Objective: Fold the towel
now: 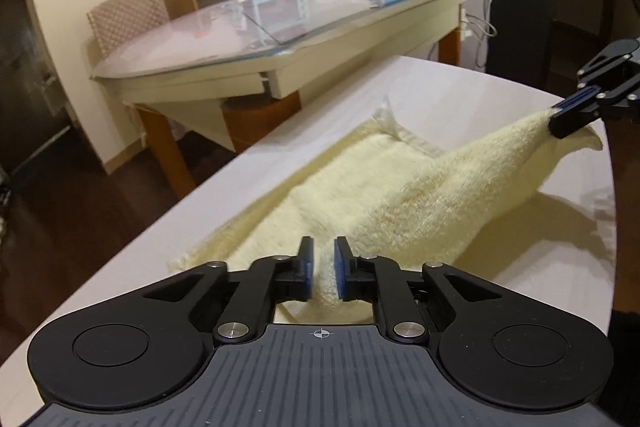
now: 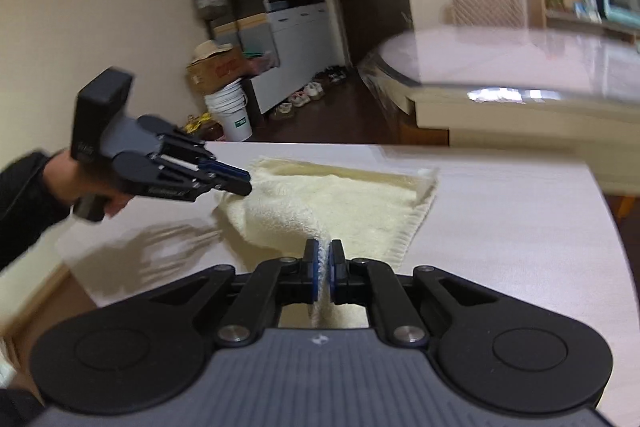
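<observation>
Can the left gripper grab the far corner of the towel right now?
Probably not: the left gripper is shut on the towel already, and the far corner lies across the table.

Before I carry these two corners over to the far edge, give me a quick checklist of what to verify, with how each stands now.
1. Left claw shut on the towel: ok, cloth is pinched between its pads.
2. Right claw shut on the towel: ok, cloth runs between its pads.
3. Both held corners lifted off the white table: ok.
4. Far edge of the towel flat: not ok, one far corner is curled up.
5. Table beyond the towel free of things: ok in both views.
6. Equal amount of cloth in each claw: cannot tell.
</observation>
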`<state>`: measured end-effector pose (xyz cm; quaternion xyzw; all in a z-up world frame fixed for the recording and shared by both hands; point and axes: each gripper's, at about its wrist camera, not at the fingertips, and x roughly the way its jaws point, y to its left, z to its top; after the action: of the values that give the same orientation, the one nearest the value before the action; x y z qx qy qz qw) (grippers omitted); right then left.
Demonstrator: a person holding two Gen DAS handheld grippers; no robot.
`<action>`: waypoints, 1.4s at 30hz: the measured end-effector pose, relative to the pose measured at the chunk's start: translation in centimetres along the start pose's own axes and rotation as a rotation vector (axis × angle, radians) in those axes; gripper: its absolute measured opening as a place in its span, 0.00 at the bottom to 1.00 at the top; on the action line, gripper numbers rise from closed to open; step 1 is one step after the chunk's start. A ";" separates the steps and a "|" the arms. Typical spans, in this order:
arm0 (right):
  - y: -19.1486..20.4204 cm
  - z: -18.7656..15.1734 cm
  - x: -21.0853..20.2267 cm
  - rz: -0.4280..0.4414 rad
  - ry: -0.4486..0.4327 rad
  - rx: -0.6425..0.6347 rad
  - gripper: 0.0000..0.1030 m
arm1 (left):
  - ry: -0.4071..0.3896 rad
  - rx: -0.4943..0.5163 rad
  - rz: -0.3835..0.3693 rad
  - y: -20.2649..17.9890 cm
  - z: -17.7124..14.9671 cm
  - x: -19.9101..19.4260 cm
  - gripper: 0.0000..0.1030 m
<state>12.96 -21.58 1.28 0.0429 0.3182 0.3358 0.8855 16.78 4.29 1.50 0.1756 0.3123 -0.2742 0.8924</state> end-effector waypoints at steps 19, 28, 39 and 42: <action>-3.4 1.4 3.1 0.032 0.025 0.174 0.06 | 0.037 0.353 -0.013 -6.0 -2.7 0.9 0.11; -3.0 1.3 2.3 0.048 0.035 0.157 0.06 | 0.037 0.265 -0.090 -4.5 -1.3 -2.2 0.03; 2.5 -3.3 -0.2 0.154 0.243 -0.114 0.07 | 0.211 0.303 -0.255 -7.9 -5.6 -7.7 0.03; 3.1 -4.7 -0.5 0.152 0.258 -0.134 0.21 | 0.219 0.294 -0.254 -8.2 -6.4 -7.9 0.04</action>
<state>8.16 -20.10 -1.27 -0.0358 0.4020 0.4249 0.8103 3.77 3.97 0.73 0.2916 0.3838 -0.4062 0.7763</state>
